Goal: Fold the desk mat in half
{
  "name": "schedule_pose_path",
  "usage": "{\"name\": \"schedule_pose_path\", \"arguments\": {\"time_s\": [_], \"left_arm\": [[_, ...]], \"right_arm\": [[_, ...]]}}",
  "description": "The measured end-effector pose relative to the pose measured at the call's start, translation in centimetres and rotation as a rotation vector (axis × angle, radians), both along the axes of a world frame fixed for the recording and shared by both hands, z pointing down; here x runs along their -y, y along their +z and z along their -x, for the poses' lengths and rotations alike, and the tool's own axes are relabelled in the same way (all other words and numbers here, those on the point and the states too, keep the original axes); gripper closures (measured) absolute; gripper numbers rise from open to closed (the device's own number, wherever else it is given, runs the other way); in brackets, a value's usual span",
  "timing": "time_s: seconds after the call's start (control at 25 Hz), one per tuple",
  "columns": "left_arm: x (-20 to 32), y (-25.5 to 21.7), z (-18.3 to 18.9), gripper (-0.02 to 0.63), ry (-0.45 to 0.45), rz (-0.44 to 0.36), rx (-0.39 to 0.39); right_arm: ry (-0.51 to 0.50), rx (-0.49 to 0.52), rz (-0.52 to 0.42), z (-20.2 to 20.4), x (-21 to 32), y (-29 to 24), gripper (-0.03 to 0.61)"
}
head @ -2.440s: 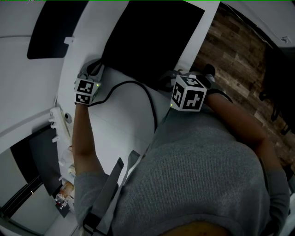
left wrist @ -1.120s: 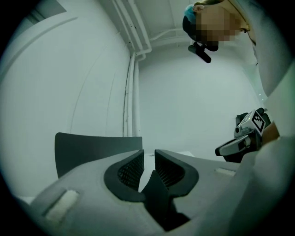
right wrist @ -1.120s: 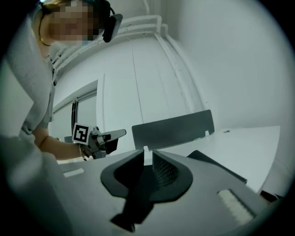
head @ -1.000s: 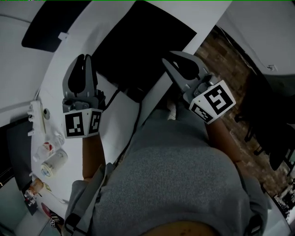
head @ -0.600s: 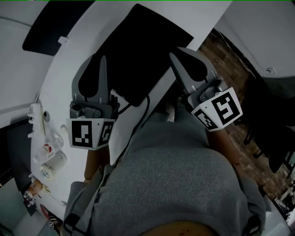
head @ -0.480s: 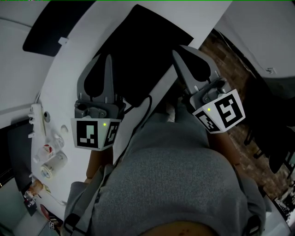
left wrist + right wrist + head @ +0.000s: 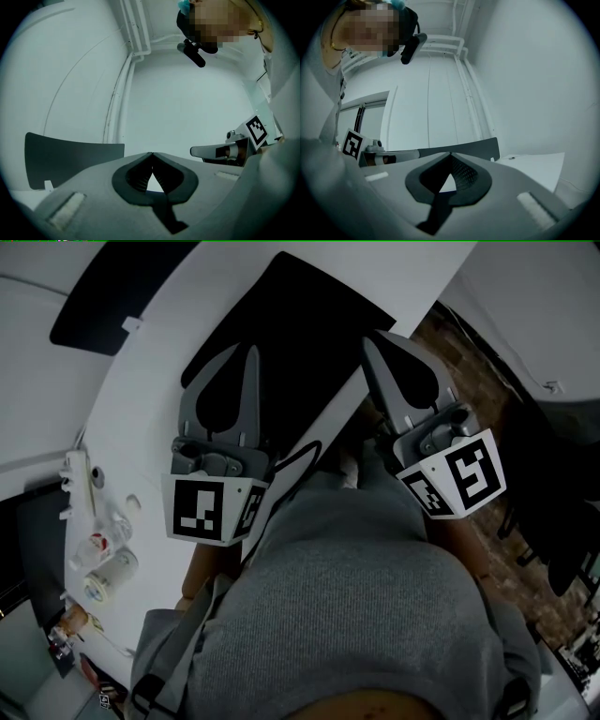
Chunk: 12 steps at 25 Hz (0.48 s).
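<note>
White table fills the left half of the head view, with brick-pattern floor down the right edge. Desk mat lies black and flat at upper centre, and both tools are up off it. Left gripper, centre-left, has its jaws pinched together on nothing. Right gripper, centre-right, same story: tips closed, empty. Each gripper view shows only pale wall beyond its tips. So, progress? Hard call. No raised flap, and no crease or doubled edge can be made out from here. My read: nobody holds the mat, so either the fold is settled or a corner is yet to be taken.
</note>
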<state>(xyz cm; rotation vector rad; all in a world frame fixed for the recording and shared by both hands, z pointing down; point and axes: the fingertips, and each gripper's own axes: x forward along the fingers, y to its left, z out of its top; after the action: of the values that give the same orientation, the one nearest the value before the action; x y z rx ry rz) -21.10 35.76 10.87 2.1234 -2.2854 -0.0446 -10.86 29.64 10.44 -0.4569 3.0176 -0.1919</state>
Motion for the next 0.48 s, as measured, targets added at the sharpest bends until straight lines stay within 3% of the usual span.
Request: {"name": "schedule_pose_path", "arguments": {"time_s": [0.16, 0.48], "left_arm": [[0.2, -0.5, -0.1, 0.615, 0.003, -0.026, 0.009], [0.4, 0.4, -0.4, 0.615, 0.01, 0.03, 0.016]], "right_arm": [[0.001, -0.014, 0.006, 0.1, 0.0, 0.3, 0.577], [0.029, -0.063, 0.019, 0.0, 0.4, 1.1, 0.578]]}}
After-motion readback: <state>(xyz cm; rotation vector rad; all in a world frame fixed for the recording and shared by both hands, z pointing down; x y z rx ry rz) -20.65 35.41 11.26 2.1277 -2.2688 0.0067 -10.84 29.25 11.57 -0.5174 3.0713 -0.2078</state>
